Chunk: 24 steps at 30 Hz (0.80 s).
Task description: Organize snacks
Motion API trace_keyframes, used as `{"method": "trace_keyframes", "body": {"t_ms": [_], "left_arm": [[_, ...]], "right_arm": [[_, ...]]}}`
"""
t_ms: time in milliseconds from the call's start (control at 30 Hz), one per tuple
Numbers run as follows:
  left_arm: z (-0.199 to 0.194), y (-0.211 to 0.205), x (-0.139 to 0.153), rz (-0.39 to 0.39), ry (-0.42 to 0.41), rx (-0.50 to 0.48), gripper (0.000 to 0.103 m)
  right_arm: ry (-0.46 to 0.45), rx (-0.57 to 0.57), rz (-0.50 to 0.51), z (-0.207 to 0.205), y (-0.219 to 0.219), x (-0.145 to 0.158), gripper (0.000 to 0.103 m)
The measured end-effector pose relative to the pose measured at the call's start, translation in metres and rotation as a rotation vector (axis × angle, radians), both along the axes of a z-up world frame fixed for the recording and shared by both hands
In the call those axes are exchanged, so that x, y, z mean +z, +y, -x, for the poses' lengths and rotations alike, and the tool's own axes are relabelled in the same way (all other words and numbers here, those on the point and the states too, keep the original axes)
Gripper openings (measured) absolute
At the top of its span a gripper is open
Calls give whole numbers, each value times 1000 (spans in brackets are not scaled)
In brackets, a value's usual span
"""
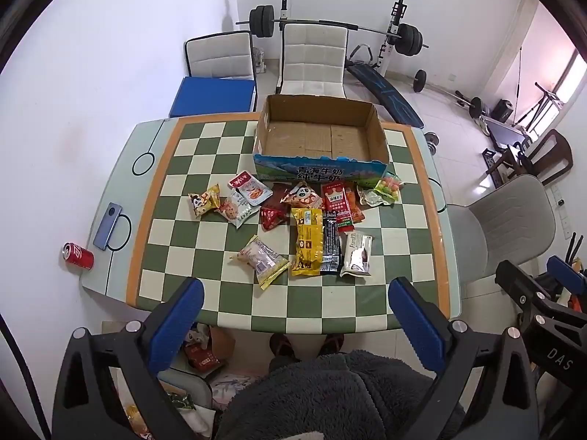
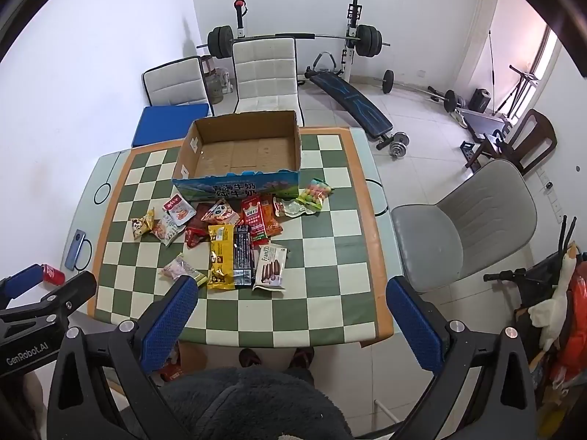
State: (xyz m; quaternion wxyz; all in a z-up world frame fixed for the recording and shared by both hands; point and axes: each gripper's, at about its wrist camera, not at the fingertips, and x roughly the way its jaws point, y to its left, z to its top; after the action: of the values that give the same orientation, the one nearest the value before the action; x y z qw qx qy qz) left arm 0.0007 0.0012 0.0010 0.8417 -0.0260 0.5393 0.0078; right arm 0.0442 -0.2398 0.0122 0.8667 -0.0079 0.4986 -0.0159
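"Franzzi" on wafer packet, "GenRobot.AI" on left gripper

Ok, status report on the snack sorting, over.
Both claws, left claw and right claw, open, empty. Snack packets loose on table; cardboard box empty. Nothing blocking.

The cardboard box is showing a matt, raw brown inside and a glossy printed front. The snack packets are gleaming like plastic foil, the yellow packet shiniest. The checkered table is looking smooth and faintly glossy, possibly glass-topped. The cola can is glinting like metal. The gripper's blue finger pads are appearing matt and textured.
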Motion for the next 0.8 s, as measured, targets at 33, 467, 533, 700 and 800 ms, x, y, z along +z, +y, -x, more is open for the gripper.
{"method": "trace_keyframes", "body": {"t_ms": [33,467,533,700,800], "left_arm": [[-3,0,3,-1,-1,-1,103],[-3,-3,7,7,-6,4,103],[-3,-4,7,6,-4,0,103],[-2,-2,6,8,-7,2,103],[-2,-2,6,8,-9,2,103]], "right_arm": [[0,0,-2,0,2,2,103],[4,3,-5,-3,7,0,103],[5,5,-8,-1,7,2,103],[5,6,-15,1,3,3,103],[4,6,-15,0,4,4,103]]}}
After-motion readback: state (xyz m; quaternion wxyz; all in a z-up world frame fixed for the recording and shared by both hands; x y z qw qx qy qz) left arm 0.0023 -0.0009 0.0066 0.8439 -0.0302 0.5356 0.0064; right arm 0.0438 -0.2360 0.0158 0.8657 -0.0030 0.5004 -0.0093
